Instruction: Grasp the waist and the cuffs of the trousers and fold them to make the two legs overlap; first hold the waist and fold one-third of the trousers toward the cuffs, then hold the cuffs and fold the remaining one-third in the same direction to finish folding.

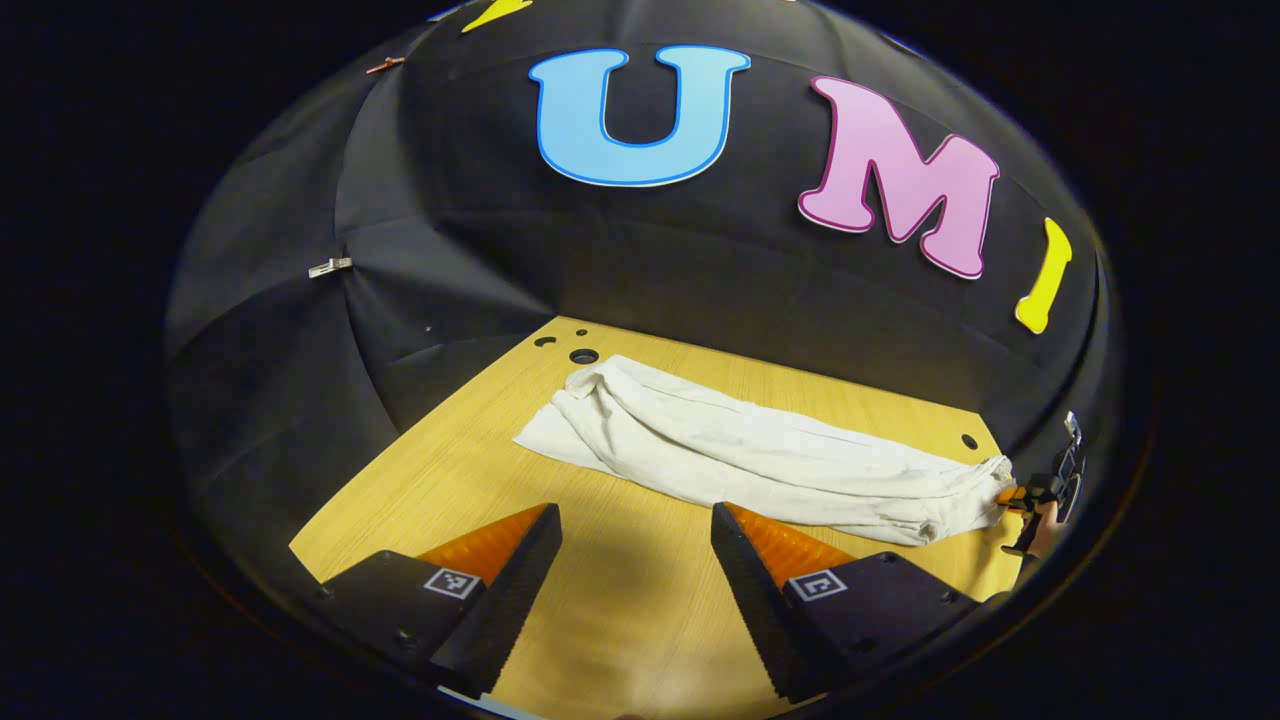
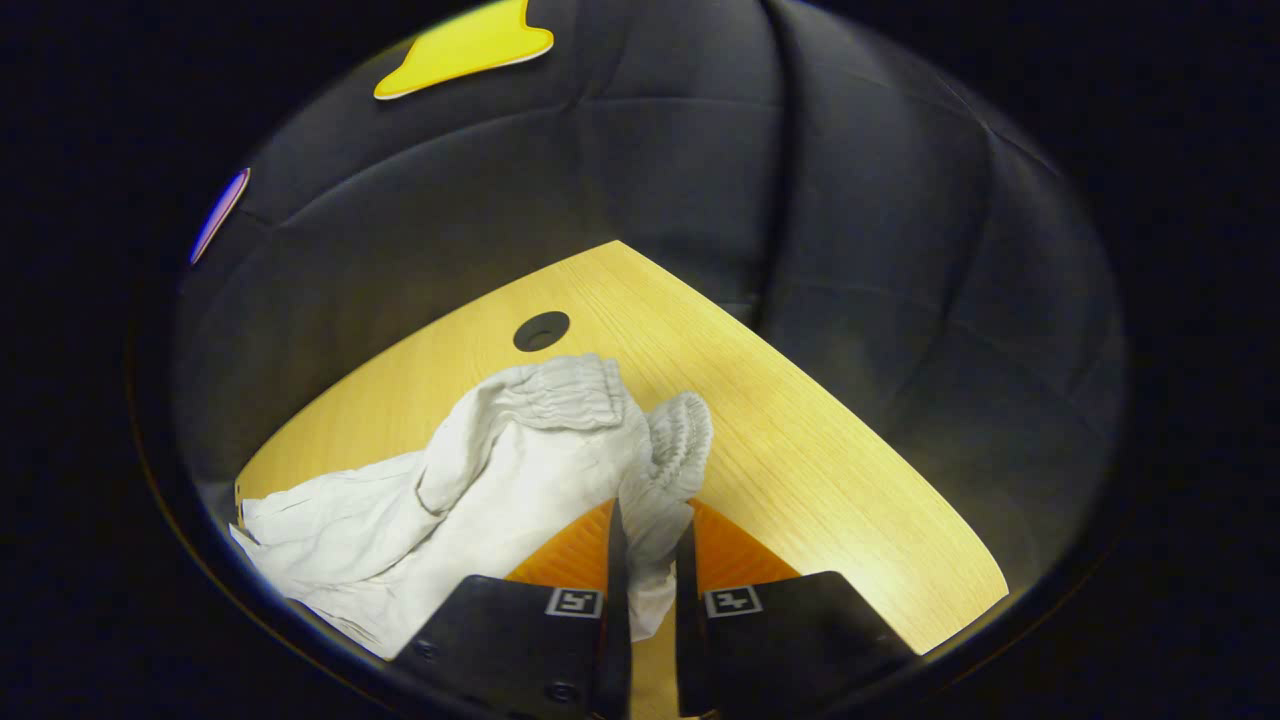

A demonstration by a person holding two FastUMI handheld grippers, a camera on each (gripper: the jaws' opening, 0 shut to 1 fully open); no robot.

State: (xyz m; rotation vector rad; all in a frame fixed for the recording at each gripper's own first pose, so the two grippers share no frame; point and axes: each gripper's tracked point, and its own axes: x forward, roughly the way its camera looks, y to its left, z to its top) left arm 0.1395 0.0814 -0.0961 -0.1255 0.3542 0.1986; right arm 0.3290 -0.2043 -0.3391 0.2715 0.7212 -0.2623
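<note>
Pinching trousers (image 2: pixel 520 470), right gripper (image 2: pixel 650 540); left gripper (image 1: pixel 635 560) spread.

A light yellow wood-grain table (image 1: pixel 440 480) with round dark holes is carrying long white crumpled cloth trousers (image 1: pixel 740 450), lying across the frame's centre.

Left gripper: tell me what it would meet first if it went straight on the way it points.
Probably the white trousers, which lie across the wooden table ahead of the open left gripper. Bare table lies between; depth is hard to judge, so it might touch the tabletop first.
</note>
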